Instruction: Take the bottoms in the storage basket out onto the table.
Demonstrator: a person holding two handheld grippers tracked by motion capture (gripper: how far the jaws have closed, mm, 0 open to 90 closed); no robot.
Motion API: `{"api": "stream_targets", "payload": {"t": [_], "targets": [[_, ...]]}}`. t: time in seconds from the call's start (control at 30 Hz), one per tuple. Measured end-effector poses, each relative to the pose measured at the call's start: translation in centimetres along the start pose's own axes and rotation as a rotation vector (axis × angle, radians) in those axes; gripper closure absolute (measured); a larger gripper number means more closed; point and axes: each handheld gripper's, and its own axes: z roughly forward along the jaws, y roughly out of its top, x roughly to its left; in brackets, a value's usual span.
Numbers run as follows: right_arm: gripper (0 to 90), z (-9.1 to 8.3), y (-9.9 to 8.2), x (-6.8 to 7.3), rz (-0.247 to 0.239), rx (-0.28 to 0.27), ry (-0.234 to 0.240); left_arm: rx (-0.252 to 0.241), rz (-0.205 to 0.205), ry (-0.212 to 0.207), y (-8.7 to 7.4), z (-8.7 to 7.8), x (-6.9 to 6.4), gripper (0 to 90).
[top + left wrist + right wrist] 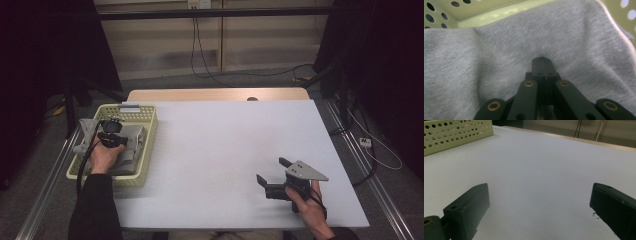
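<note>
At the desk's left edge I see the pale yellow perforated basket (148,131), its long side running along that edge, closer to the far left corner than to the near one. Inside it lies the grey cloth (131,146), a soft knitted fabric that covers most of the basket floor and rides up over the basket's left rim. My left hand-held gripper (113,131) points down into the basket, with the person's left hand (104,156) behind it and a black cable trailing over the near rim. In the left gripper view the two black jaws stand pressed together, clenched on a small pinch of the grey cloth (499,50), which puckers around their tips; the basket wall (486,12) shows just beyond the fabric.

The middle of the white desk (225,150) is bare.

Near the desk's near right corner, my right hand-held gripper (272,175) is held in the person's right hand (311,210), just above the surface, pointing left toward the basket. Its jaws stand wide apart, released, with nothing between them.
</note>
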Motion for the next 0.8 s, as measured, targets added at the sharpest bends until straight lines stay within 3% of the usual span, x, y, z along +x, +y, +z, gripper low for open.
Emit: {"api": "stream_targets", "payload": {"t": [0.1,0.2,0.3,0.5,0.7,0.8], "targets": [[2.6,0.1,0.0,0.0,-0.002,-0.001,0.001,-0.003,0.008,-0.034,0.0,0.1,-0.2,90.0],[2.5,0.2,0.1,0.0,0.000,-0.001,0.003,-0.008,0.014,-0.026,0.0,0.2,-0.5,90.0],[2.5,0.2,0.1,0.0,0.000,0.000,0.004,-0.008,0.004,-0.043,0.0,0.2,-0.7,90.0],[2.6,0.3,0.1,0.0,0.001,0.000,0.007,-0.002,0.007,-0.127,0.5,0.3,-1.6,90.0],[2.6,0.3,0.1,0.0,-0.002,-0.003,0.010,0.011,0.020,-0.090,1.4,0.6,-2.5,90.0],[2.6,0.3,0.1,0.0,0.001,-0.001,0.011,-0.004,-0.009,-0.107,1.5,0.9,-2.2,90.0]]}}
